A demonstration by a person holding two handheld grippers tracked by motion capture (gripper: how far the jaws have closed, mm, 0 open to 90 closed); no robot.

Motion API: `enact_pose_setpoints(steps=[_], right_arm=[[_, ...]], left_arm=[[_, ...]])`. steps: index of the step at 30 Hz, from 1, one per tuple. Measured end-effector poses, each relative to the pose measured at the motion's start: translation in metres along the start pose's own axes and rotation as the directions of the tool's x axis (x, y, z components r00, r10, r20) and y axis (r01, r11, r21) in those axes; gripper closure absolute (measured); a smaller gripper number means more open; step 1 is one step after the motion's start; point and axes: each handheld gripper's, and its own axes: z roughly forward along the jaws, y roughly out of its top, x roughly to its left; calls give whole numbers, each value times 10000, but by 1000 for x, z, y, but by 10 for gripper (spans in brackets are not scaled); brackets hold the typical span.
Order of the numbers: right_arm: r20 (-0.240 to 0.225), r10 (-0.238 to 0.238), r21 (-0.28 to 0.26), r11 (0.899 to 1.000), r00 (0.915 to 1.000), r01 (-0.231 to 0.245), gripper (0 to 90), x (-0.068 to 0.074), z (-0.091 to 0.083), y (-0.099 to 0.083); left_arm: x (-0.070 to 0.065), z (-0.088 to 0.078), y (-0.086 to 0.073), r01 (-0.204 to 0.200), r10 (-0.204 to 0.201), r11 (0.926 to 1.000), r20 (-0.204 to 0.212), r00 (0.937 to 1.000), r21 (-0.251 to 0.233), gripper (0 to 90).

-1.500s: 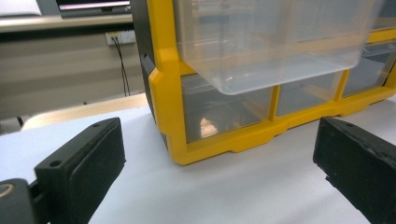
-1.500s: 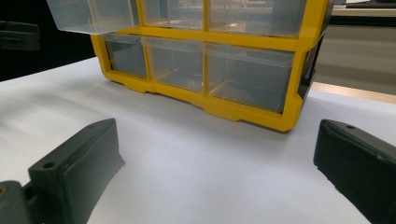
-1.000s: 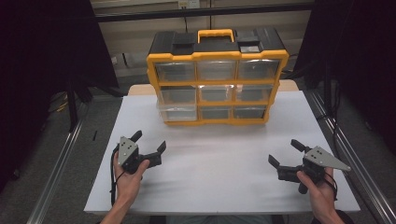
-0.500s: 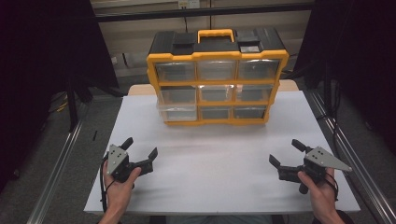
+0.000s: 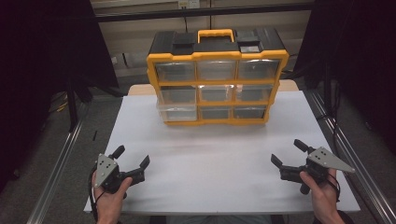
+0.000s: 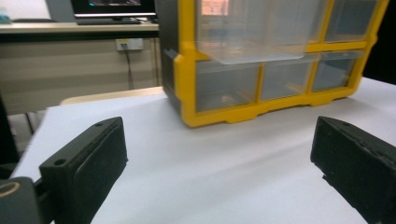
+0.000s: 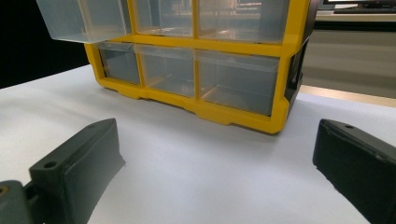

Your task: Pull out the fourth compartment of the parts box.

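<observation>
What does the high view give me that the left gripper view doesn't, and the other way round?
High view: the organizer's orange handle, plus the left tool and right tool, both open near the table's front edge. Left gripper view: a wall outlet behind the table. Shared: the yellow organizer, the pulled-out drawer in its left column, and the white table.

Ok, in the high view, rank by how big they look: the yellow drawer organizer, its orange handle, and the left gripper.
1. Yellow drawer organizer, clearly largest.
2. Left gripper.
3. Orange handle, smallest; it sits farther from the camera, so its gap to the gripper is unsure.
</observation>
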Motion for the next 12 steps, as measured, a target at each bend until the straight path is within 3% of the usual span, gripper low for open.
enact_pose_setpoints(steps=[4,6,8,9,12], right_arm=[[-93,-85,33,10000,9999,85,8,1,1,0],[-94,-104,87,9999,9999,105,8,1,1,0],[-105,-69,94,9999,9999,70,8,0,2,-1],[-53,-56,104,9999,10000,56,8,-1,2,-1],[-28,-25,118,9999,10000,25,8,-1,3,-1]], left_arm=[[1,1,0,-39,43,9999,-322,9995,129,36],[-1,5,-1,-203,211,9992,-229,9995,348,36],[-2,7,2,-312,316,9992,-166,9994,254,36],[-4,9,3,-178,179,9997,-109,9998,159,34],[-4,10,3,-265,268,9994,-132,9996,242,32]])
